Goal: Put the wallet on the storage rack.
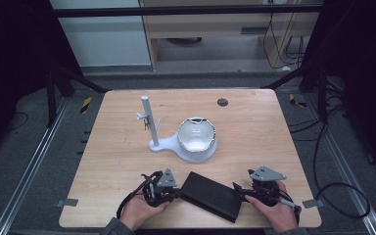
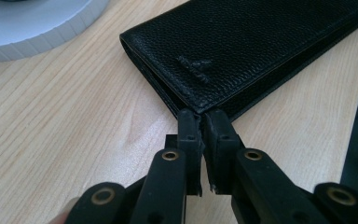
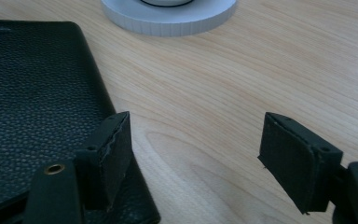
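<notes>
Where left tongs (image 2: 200, 122) pinch its corner, a pebbled black leather wallet (image 2: 242, 51); right tongs (image 3: 196, 154) wide

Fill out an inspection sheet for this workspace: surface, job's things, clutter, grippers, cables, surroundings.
Surface: light wooden table, bare wood around the items; a dark round disc near its far edge.
Job's things: black leather wallet lying closed and flat near the front edge; white stand with an upright post and a round base holding a white bowl-like shell.
Clutter: nothing seen.
Grippers: left gripper closed on the wallet's corner; right gripper open, one jaw over the wallet's edge, nothing between the jaws.
Cables: black cable looping on the floor right of the table.
Surroundings: grey floor, dark frame, wooden cabinet behind.
</notes>
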A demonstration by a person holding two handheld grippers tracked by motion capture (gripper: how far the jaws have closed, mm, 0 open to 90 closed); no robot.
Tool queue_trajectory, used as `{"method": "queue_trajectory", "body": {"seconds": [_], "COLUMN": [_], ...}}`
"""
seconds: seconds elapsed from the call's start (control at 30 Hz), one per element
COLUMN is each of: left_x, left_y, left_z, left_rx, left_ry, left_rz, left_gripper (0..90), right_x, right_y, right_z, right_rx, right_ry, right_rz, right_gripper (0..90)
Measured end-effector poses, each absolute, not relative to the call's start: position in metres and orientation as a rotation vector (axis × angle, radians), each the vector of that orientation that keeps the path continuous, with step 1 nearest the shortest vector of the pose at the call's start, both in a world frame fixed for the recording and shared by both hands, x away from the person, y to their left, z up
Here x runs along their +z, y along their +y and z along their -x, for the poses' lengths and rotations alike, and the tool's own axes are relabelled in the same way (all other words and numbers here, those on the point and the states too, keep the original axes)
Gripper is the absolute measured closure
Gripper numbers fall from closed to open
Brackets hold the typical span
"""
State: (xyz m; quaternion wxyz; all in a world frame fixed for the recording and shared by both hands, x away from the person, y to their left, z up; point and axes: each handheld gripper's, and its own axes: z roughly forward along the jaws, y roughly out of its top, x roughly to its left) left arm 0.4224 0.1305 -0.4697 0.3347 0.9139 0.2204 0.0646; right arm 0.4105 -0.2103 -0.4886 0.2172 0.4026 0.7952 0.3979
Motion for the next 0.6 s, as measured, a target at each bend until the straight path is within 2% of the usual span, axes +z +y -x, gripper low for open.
{"method": "queue_trajectory", "body": {"seconds": [0.3, 0.6], "left_x": [-0.466, -0.461], "left_y": [0.131, 0.129], "left_z": [-0.427, -0.437], "left_rx": [0.154, 0.120], "left_ry": [0.587, 0.592], "left_rz": [-2.348, -2.322], "left_gripper": [85.2, 84.7], "right_x": [-0.480, -0.457], "right_y": [-0.204, -0.185], "right_z": [-0.406, -0.396], "right_rx": [1.118, 1.083], "right_ry": [2.211, 2.276], "right_rz": [-1.106, -1.063], "right_gripper": [25.1, 26.3]}}
